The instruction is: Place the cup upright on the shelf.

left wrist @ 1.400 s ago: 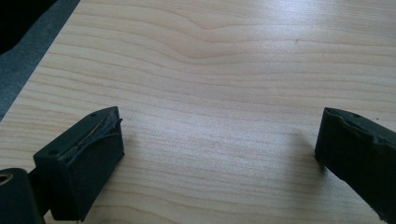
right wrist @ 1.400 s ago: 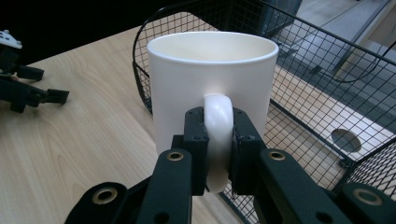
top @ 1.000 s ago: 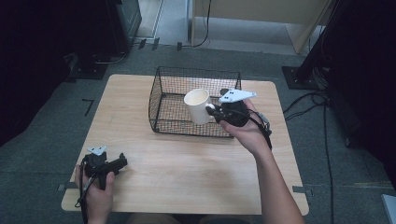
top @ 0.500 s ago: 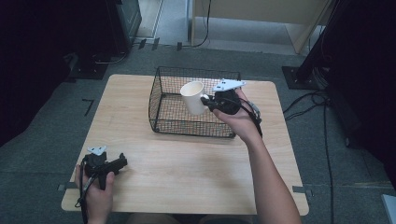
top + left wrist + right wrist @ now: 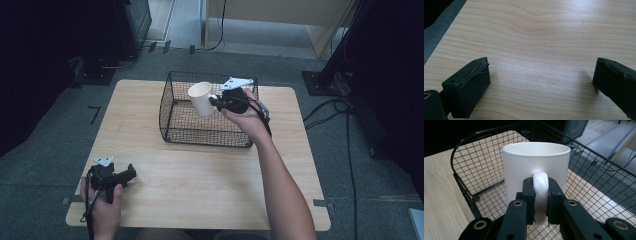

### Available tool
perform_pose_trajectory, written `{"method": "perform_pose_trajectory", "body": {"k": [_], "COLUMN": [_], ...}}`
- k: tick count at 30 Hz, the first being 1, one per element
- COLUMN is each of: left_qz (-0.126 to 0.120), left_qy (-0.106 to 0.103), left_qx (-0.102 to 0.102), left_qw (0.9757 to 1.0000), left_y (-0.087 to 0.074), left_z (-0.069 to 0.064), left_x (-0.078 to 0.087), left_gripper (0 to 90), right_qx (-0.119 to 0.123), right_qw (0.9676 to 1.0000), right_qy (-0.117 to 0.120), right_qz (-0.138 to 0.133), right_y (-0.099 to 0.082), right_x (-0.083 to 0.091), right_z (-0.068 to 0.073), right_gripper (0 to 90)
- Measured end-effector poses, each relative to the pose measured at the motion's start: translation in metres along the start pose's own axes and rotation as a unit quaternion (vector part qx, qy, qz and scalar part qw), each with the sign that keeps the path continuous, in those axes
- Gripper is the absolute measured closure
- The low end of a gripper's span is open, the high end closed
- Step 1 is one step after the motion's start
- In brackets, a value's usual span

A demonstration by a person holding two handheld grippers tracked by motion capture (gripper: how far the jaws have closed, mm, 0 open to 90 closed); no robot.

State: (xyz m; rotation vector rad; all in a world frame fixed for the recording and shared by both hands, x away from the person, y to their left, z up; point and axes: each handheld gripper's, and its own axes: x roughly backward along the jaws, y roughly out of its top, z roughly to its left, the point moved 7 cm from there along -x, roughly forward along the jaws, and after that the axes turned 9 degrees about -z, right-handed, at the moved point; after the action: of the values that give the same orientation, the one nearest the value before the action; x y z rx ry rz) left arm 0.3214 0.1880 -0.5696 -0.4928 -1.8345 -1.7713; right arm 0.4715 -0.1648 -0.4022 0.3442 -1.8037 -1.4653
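Observation:
A cream mug (image 5: 201, 98) hangs upright above the black wire basket (image 5: 172, 105), near its back half. My right gripper (image 5: 218, 101) is shut on the mug's handle (image 5: 540, 192), its two jaws pinching the handle from both sides. In the right gripper view the mug (image 5: 534, 167) is upright with the basket's mesh floor (image 5: 486, 195) below it. My left gripper (image 5: 131, 174) rests low on the wooden table (image 5: 200, 170) at the front left. Its jaws stand wide apart in the left gripper view, with bare wood (image 5: 541, 62) between them.
The basket stands at the back middle of the table. Dark equipment stands (image 5: 125, 25) and cables (image 5: 350, 130) lie on the grey floor around the table. A pale cabinet (image 5: 280, 20) stands at the back.
My right gripper has carried the mug left and farther back over the basket. The left gripper has stayed put.

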Motion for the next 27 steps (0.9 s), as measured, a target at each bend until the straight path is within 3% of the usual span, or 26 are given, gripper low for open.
{"method": "perform_pose_trajectory", "body": {"k": [9, 18, 27], "left_qz": [0.000, 0.000, 0.000], "left_qy": [0.000, 0.000, 0.000], "left_qx": [0.000, 0.000, 0.000], "left_qw": [1.0000, 1.0000, 1.0000], "left_y": [0.000, 0.000, 0.000], "left_z": [0.000, 0.000, 0.000], "left_x": [0.000, 0.000, 0.000], "left_gripper": [1.3, 1.2, 1.3], "right_qx": [0.025, 0.009, 0.013], "right_qw": [0.9996, 0.9999, 0.9998], "right_qy": [0.007, 0.012, 0.011], "right_qz": [0.004, -0.006, -0.005], "right_y": [-0.004, -0.006, -0.006], "right_x": [-0.019, -0.030, -0.034], "right_z": [-0.009, -0.012, -0.014], "right_gripper": [80.5, 80.5, 80.4]}}
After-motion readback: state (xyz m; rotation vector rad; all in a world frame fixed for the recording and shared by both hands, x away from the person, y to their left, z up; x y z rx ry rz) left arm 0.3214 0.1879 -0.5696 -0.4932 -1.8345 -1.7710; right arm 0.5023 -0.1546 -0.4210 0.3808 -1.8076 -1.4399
